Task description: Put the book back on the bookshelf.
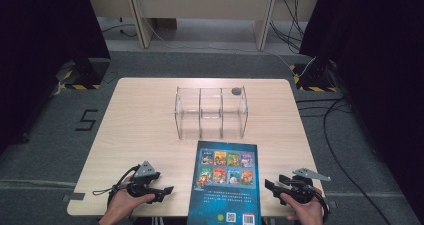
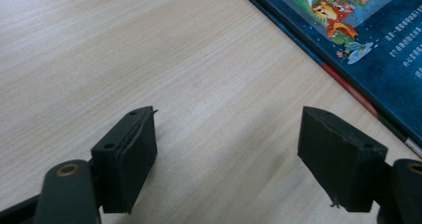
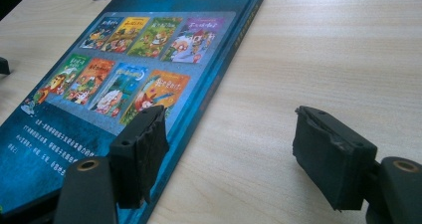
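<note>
The book (image 1: 226, 182) lies flat on the wooden table (image 1: 140, 120), back cover up, its near edge at the table's front edge, and nothing has been done to it yet: judging by the layout, it is meant to go into the clear rack (image 1: 211, 112) just beyond the book's far edge, and lifting, standing it up and slotting it in all remain. The left gripper (image 1: 164, 191) rests on the table to the left of the book, jaws spread with only bare wood between them. The right gripper (image 1: 271, 184) sits to the right of the book, jaws also spread, one pad near the spine, gripping nothing. The book is a thin hardcover, glossy dark blue with a grid of bright cartoon pictures. The rack is transparent plastic with upright dividers; a small grey round object (image 1: 236, 91) sits at its far right corner. The table is pale, matte, fine-grained wood.
</note>
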Demonstrator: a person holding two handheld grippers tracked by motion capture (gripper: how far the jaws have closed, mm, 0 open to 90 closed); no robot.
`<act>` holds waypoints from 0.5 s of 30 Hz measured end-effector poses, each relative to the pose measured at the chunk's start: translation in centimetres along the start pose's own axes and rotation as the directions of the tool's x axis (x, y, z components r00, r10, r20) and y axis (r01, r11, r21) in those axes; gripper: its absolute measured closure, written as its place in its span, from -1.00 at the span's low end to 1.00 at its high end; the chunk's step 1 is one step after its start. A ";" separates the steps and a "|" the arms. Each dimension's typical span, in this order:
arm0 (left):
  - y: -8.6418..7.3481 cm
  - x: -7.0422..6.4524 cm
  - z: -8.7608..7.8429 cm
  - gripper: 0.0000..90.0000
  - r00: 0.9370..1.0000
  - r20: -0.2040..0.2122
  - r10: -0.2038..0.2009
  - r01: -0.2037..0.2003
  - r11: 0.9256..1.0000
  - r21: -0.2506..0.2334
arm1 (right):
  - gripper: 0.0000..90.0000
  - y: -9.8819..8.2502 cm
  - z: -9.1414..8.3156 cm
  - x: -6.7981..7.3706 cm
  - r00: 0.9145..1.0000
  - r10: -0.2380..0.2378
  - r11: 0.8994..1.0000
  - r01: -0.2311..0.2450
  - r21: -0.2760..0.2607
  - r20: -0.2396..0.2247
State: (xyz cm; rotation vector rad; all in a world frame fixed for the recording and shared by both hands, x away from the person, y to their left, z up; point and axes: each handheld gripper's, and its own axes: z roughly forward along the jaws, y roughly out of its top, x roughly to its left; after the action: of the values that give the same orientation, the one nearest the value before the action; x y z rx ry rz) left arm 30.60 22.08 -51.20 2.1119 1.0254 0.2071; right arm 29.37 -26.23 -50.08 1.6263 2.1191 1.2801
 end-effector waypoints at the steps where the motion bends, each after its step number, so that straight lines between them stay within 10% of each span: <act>1: 0.0 -0.1 0.0 -0.49 1.000 0.007 -0.003 0.003 1.000 -0.001 | -0.34 0.0 0.1 0.1 1.000 -0.003 1.000 0.003 0.004 -0.002; 15: 0.3 -2.4 1.0 -0.46 0.997 0.070 0.025 -0.025 1.000 -0.009 | -0.34 0.3 1.0 1.0 1.000 -0.030 0.999 0.030 0.018 -0.005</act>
State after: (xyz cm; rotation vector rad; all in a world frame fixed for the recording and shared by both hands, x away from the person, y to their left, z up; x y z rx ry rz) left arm 29.60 19.67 -51.27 2.1106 0.9559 0.1485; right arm 29.83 -24.88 -50.12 1.5940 2.1562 1.2607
